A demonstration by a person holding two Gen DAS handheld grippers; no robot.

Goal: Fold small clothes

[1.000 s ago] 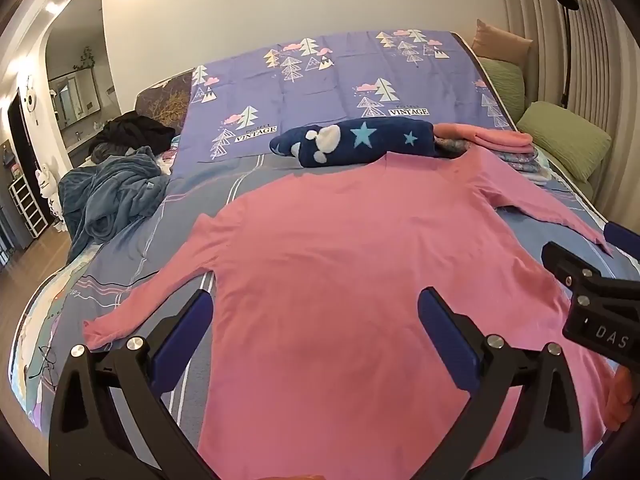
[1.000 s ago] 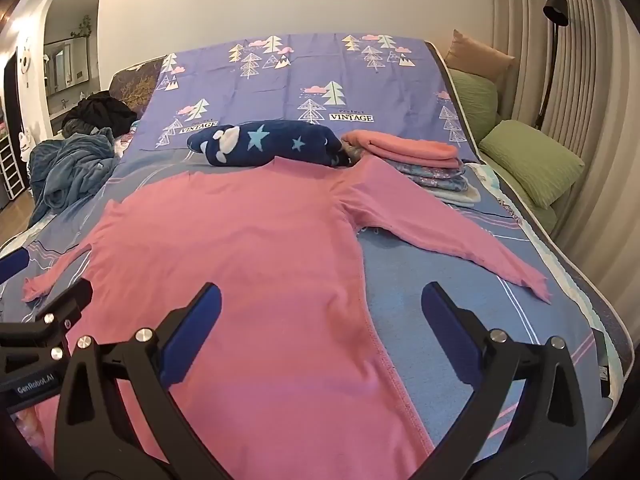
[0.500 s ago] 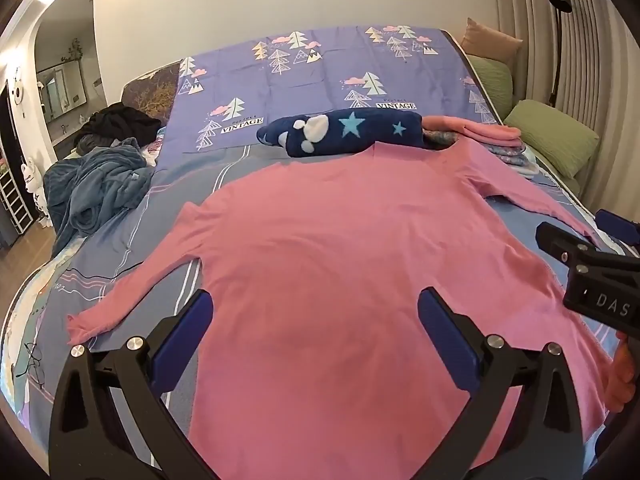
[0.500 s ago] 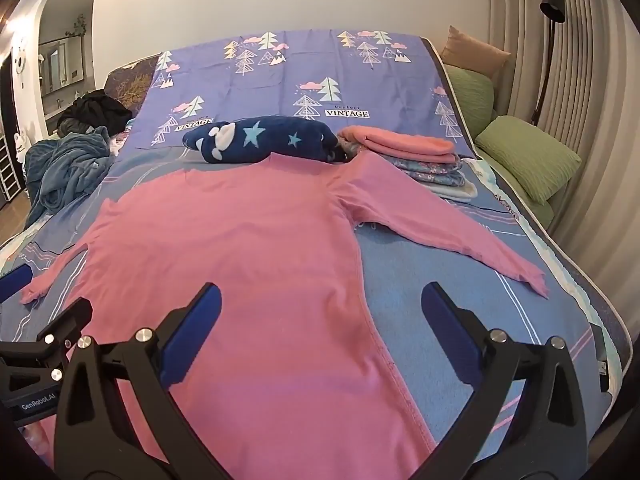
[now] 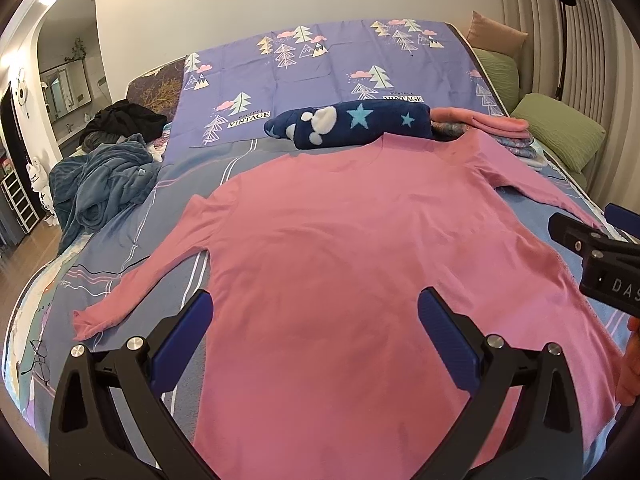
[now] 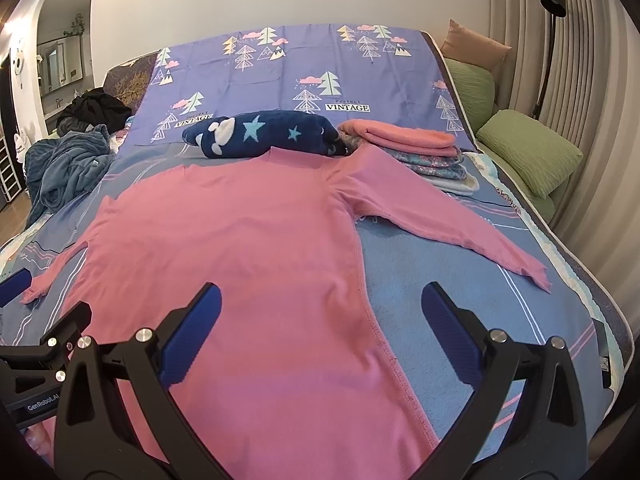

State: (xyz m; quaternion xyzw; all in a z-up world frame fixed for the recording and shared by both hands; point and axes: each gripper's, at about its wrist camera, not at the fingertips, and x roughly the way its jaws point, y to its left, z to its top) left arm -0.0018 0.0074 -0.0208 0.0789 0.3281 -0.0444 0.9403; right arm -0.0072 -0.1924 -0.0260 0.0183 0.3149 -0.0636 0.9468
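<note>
A pink long-sleeved shirt (image 5: 360, 248) (image 6: 240, 240) lies flat on the bed, neck away from me, both sleeves spread out to the sides. My left gripper (image 5: 314, 320) hovers open above the shirt's lower left part, nothing between its blue pads. My right gripper (image 6: 320, 312) stands open over the shirt's right side seam (image 6: 372, 320), also holding nothing. The right gripper's body (image 5: 600, 264) shows at the right edge of the left wrist view. The left gripper's body (image 6: 44, 344) shows at the lower left of the right wrist view.
A navy star-print roll (image 5: 352, 124) (image 6: 264, 134) lies beyond the collar. Beside it is a stack of folded clothes (image 6: 416, 148) topped in pink. A blue blanket heap (image 5: 100, 184) and dark clothes (image 5: 124, 120) sit at the left. Green pillows (image 6: 528, 152) line the right edge.
Both grippers have pulled back and risen slightly, so more of the shirt and its sleeves shows. The shirt has not moved and both grippers stay open.
</note>
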